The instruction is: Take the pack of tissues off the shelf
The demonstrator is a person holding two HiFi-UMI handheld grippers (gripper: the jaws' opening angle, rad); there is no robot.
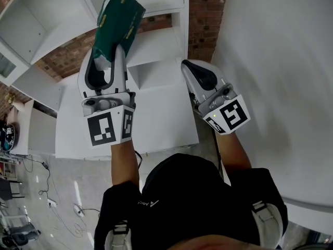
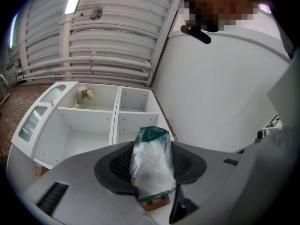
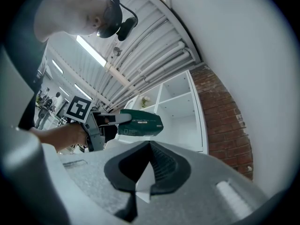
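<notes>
The pack of tissues (image 1: 117, 21) is dark green with a clear end. My left gripper (image 1: 104, 57) is shut on its lower end and holds it up in front of the white shelf unit (image 1: 161, 103). In the left gripper view the pack (image 2: 152, 165) stands upright between the two dark pads, with the shelf's open compartments (image 2: 117, 121) behind it. My right gripper (image 1: 193, 69) hangs to the right of the left one, shut with nothing in it. The right gripper view shows the pack (image 3: 139, 123) lying level in the left gripper (image 3: 101, 125), out in front of the shelf (image 3: 180, 107).
A brick wall (image 1: 205, 14) runs behind the shelf, and a plain white wall (image 1: 281, 61) fills the right side. A small vase of flowers (image 2: 83, 96) stands in an upper left compartment. Cables (image 1: 62, 212) lie on the floor at lower left.
</notes>
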